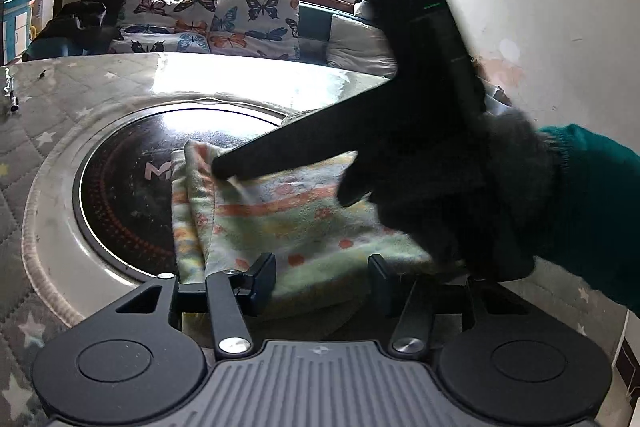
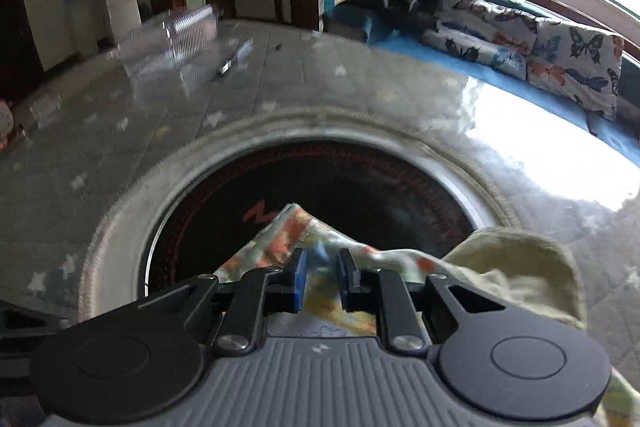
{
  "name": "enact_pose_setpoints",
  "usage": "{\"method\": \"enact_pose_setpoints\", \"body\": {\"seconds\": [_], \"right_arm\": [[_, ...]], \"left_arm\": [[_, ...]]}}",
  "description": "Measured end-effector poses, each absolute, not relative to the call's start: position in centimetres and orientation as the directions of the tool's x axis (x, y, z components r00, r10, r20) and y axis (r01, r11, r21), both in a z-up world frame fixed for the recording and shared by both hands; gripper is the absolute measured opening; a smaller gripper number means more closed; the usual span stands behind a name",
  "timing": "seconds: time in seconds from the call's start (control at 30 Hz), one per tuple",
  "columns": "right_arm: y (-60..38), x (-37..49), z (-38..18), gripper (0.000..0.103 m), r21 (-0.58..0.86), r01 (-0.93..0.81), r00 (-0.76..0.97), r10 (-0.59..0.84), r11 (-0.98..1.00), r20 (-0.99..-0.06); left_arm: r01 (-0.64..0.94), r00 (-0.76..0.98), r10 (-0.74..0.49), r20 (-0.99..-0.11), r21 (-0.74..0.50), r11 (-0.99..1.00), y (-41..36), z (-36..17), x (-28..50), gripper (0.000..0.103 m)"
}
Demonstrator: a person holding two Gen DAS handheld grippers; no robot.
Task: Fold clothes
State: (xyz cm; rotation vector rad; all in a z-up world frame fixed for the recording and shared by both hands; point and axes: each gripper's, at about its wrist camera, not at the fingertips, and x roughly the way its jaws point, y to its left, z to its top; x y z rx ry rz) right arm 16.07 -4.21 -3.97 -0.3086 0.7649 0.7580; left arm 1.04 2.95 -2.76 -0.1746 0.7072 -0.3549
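Clear plastic container (image 2: 176, 31) on table (image 2: 320, 87) (contents unreadable); nr pen (image 2: 225, 67)

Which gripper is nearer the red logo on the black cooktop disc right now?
Right. The right gripper reaches across the patterned cloth, its tip near the logo. The left gripper hangs back at the cloth's near edge.

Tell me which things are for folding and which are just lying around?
For the job:
- cloth
- left tool, open over the cloth
- right tool, with the cloth between its fingers

Just lying about:
- butterfly pillows
- clear plastic box
- round cooktop under the cloth
- dark clothes on the sofa
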Motion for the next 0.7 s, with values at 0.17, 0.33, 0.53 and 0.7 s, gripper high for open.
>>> {"method": "enact_pose_setpoints", "body": {"seconds": [0.17,0.33,0.53,0.7], "right_arm": [[-6.0,15.3,-1.7,0.026,0.042,-0.706,0.495,0.536,0.707,-0.684],[-10.8,14.0,0.1,0.036,0.007,-0.651,0.568,0.493,0.759,-0.659],[-16.5,12.9,-0.5,0.037,0.017,-0.542,0.628,0.418,0.84,-0.656],[-18.3,12.7,-3.2,0.037,0.068,-0.485,0.614,0.395,0.872,-0.684]], "left_arm": [[0.258,0.707,-0.366,-0.605,-0.262,0.93,3.0,-2.6,0.8,0.059],[0.242,0.718,-0.357,-0.597,-0.267,0.933,3.4,-2.2,1.0,0.062],[0.221,0.733,-0.339,-0.59,-0.264,0.939,3.5,-1.9,1.2,0.069],[0.212,0.736,-0.322,-0.595,-0.248,0.945,3.3,-1.7,1.4,0.072]]}}
